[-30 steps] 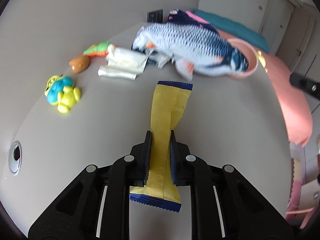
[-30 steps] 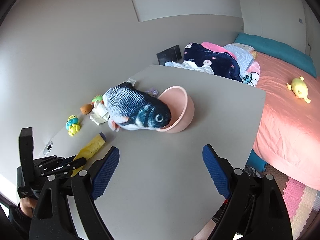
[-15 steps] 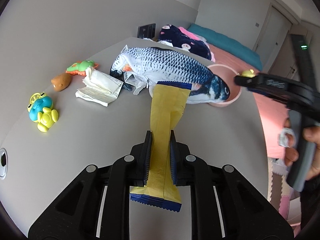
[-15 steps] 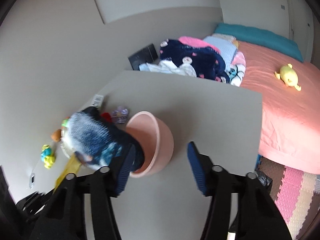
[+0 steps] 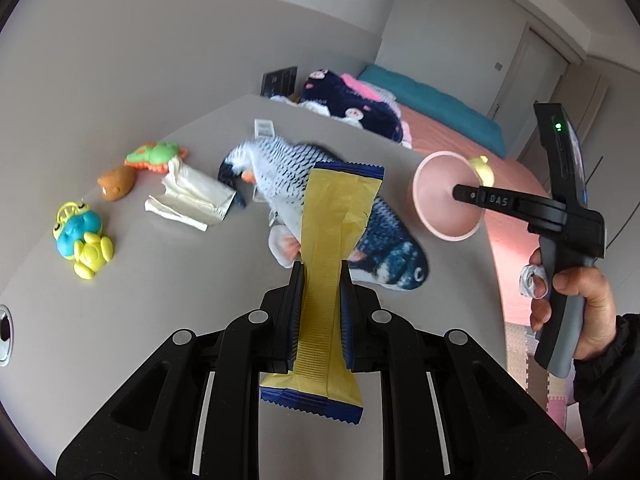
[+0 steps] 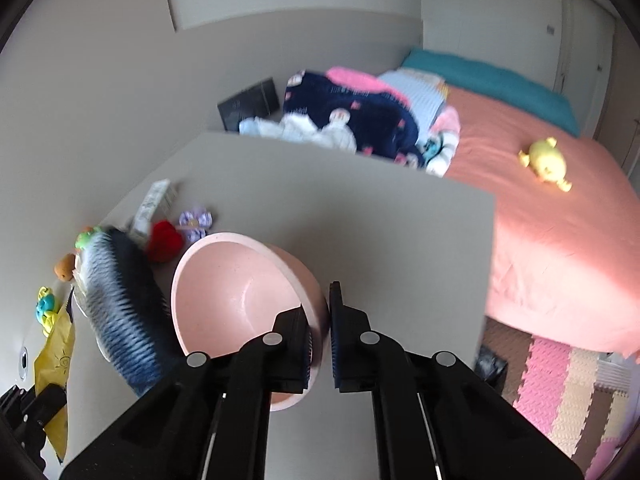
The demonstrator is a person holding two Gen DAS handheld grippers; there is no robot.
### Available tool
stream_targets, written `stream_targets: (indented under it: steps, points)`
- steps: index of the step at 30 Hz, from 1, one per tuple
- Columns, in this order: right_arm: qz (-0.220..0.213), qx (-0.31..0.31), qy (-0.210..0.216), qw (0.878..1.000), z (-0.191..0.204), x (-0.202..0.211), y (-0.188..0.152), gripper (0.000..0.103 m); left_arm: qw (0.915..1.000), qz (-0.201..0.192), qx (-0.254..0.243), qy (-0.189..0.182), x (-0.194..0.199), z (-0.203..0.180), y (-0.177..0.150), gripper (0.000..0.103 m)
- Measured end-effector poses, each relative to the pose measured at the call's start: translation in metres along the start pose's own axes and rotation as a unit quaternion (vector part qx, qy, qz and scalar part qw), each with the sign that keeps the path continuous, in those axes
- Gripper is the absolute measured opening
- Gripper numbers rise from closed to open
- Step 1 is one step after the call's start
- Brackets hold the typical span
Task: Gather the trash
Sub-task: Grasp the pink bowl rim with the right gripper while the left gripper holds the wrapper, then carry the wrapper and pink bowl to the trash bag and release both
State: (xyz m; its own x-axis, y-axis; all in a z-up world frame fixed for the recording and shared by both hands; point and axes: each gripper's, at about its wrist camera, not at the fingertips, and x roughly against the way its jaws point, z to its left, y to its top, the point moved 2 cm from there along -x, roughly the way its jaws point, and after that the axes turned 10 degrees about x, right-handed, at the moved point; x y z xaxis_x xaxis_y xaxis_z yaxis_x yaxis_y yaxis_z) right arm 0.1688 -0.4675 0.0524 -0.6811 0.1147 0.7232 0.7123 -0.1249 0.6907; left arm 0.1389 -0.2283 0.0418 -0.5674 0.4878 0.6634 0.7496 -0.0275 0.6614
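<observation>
Landmark: pink bowl (image 6: 240,300), on the grey bench (image 6: 360,220), tipped on its side; nothing visible inside it.

Hidden or unclear: the plush fish (image 6: 120,312) left of the bowl is blurred in the right wrist view; the yellow wrapper (image 5: 328,240) covers its middle in the left wrist view. The white tag (image 5: 263,128) beyond the fish carries print too small to read.

Left gripper (image 5: 320,320): clenched on the yellow wrapper with blue crimped ends, held above the bench, left of the bowl.

Right gripper (image 6: 319,332): jaws have just been closing and now pinch the bowl's near rim (one pad inside, one outside). Its side reads "DAS".

Further left of the bowl: crumpled white wrapper (image 5: 192,204), brown toy (image 5: 116,188), green-orange toy (image 5: 156,156), blue-yellow toy (image 5: 82,240).
</observation>
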Motion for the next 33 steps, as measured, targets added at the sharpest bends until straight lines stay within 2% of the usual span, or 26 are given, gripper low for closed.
stream_targets:
  steps: [6,12,23,33]
  points:
    - [-0.022,-0.013,0.002,1.000,-0.021,0.038,0.000,0.009,0.9996,-0.016,-0.012,-0.020,0.015,-0.024,0.001,0.016]
    - [-0.041,-0.026,0.003,0.999,-0.052,0.074,-0.012,0.009,0.9986,-0.009,-0.026,-0.044,0.017,-0.066,-0.009,0.016]
    - [-0.053,-0.079,-0.019,0.995,-0.144,0.122,-0.057,0.009,0.9928,0.029,-0.082,-0.082,0.001,-0.166,-0.036,0.016]
    - [-0.039,-0.118,-0.048,0.991,-0.221,0.141,-0.098,0.009,0.9814,0.072,-0.135,-0.115,-0.027,-0.255,-0.060,0.016]
